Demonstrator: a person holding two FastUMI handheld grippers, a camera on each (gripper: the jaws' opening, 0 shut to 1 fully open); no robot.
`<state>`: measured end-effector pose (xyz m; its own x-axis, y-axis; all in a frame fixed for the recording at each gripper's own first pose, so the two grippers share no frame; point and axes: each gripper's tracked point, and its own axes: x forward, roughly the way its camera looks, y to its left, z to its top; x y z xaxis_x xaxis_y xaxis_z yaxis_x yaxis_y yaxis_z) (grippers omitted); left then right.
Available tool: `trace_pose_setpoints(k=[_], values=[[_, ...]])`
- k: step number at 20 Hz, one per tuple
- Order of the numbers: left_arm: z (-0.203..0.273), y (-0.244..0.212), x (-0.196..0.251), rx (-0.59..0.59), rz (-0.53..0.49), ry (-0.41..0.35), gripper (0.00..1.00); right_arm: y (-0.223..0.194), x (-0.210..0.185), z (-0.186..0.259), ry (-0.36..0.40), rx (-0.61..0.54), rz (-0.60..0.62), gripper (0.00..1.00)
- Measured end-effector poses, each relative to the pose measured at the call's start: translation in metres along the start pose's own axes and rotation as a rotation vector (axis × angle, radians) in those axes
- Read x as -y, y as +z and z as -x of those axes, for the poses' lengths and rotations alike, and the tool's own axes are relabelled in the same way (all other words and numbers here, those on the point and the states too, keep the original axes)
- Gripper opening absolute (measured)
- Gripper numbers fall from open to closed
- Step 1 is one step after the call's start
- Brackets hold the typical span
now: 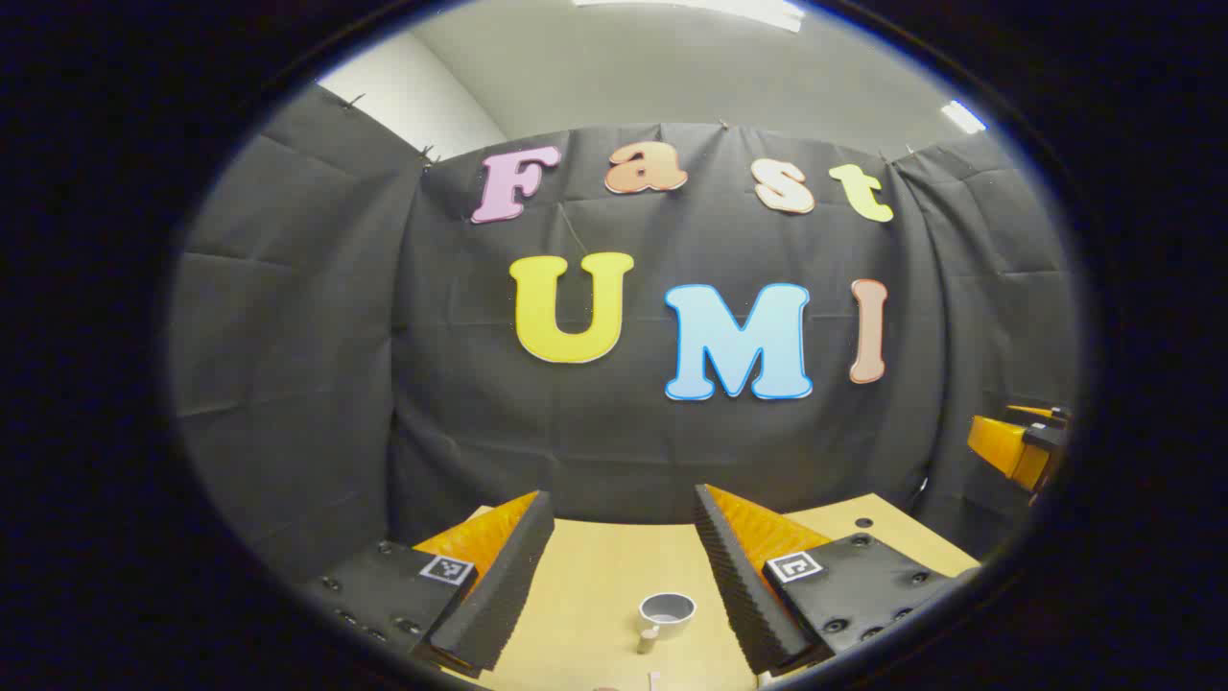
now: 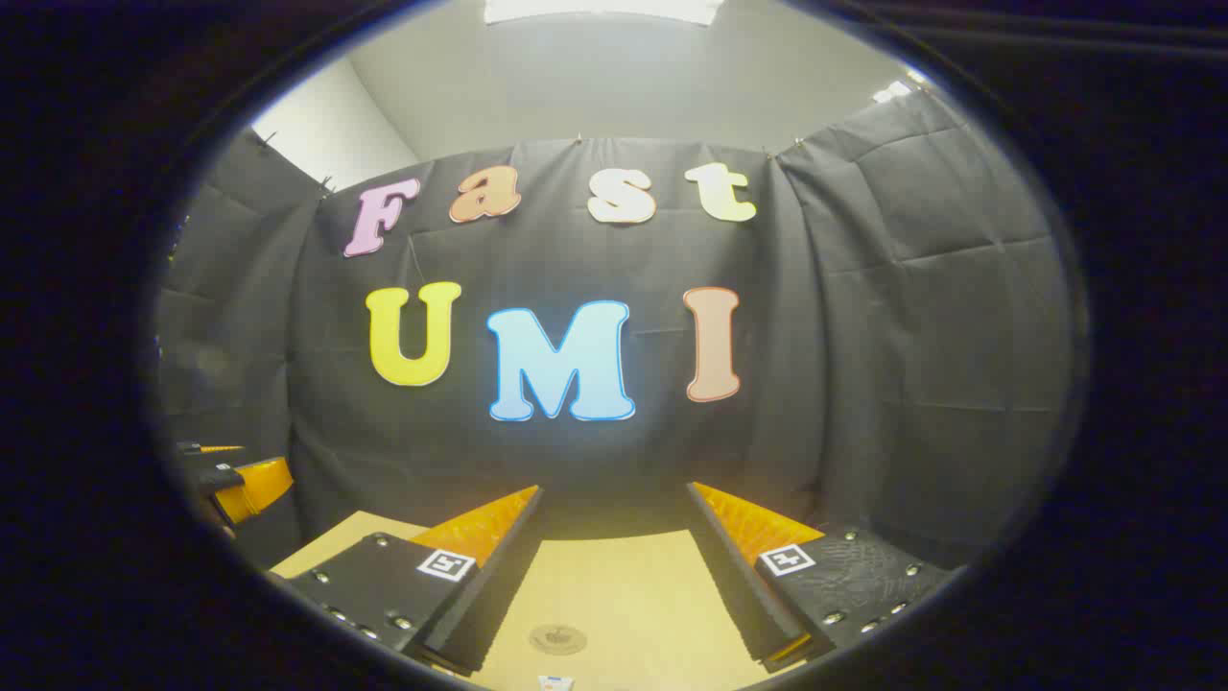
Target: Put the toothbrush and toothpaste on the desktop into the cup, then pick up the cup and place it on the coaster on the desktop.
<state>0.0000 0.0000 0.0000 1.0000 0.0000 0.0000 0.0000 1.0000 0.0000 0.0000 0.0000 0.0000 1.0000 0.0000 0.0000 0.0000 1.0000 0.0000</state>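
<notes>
In the left gripper view a small grey cup (image 1: 667, 609) with a handle stands upright on the wooden desktop (image 1: 595, 561), low between the fingers of my left gripper (image 1: 622, 494), which is open and holds nothing. In the right gripper view a round flat coaster (image 2: 557, 638) lies on the desktop (image 2: 614, 585) below my right gripper (image 2: 612, 489), also open and holding nothing. A small white object (image 2: 554, 682) peeks in at the bottom edge there; I cannot tell what it is. Both grippers hover above the table, pointing at the back wall.
The black cloth wall closes the booth behind and on both sides of the table. The right gripper (image 1: 1017, 446) shows at the far right of the left gripper view, and the left gripper (image 2: 240, 485) at the far left of the right gripper view.
</notes>
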Motion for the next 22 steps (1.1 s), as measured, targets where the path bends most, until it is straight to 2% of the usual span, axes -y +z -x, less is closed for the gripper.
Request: trace_pose_setpoints(k=[3,4,5,6,10,11,14,15,16,17,18,22], values=[[-0.007,-0.009,0.019,-0.035,-0.030,-0.040,0.95,-0.017,-0.009,-0.011,0.039,-0.068,-0.011,0.93],[-0.011,-0.011,0.024,-0.044,-0.040,-0.051,0.99,-0.020,-0.012,-0.014,0.050,-0.085,-0.009,0.92],[-0.014,-0.011,0.028,-0.046,-0.042,-0.061,0.90,-0.021,-0.014,-0.016,0.058,-0.092,-0.006,0.92],[-0.016,-0.012,0.031,-0.047,-0.039,-0.064,0.95,-0.021,-0.017,-0.019,0.067,-0.093,0.000,0.91],[-0.024,-0.009,0.038,-0.045,-0.013,-0.063,0.95,-0.018,-0.023,-0.028,0.085,-0.084,0.016,0.92],[-0.026,-0.012,0.039,-0.051,-0.010,-0.063,0.90,-0.018,-0.024,-0.030,0.086,-0.084,0.017,0.91],[-0.028,-0.015,0.040,-0.061,-0.008,-0.058,0.95,-0.020,-0.027,-0.036,0.099,-0.093,0.009,0.91],[-0.030,-0.019,0.040,-0.072,-0.007,-0.058,0.95,-0.023,-0.029,-0.037,0.106,-0.105,0.006,0.91],[-0.032,-0.024,0.040,-0.090,-0.004,-0.059,0.90,-0.028,-0.031,-0.039,0.113,-0.122,0.004,0.91],[-0.033,-0.032,0.041,-0.113,-0.001,-0.058,0.90,-0.035,-0.032,-0.039,0.119,-0.144,0.006,0.92],[-0.036,-0.041,0.041,-0.142,0.004,-0.058,0.95,-0.041,-0.034,-0.040,0.125,-0.168,0.010,0.92],[-0.038,-0.077,0.042,-0.234,0.022,-0.051,0.95,-0.073,-0.042,-0.041,0.149,-0.278,0.006,0.93]])
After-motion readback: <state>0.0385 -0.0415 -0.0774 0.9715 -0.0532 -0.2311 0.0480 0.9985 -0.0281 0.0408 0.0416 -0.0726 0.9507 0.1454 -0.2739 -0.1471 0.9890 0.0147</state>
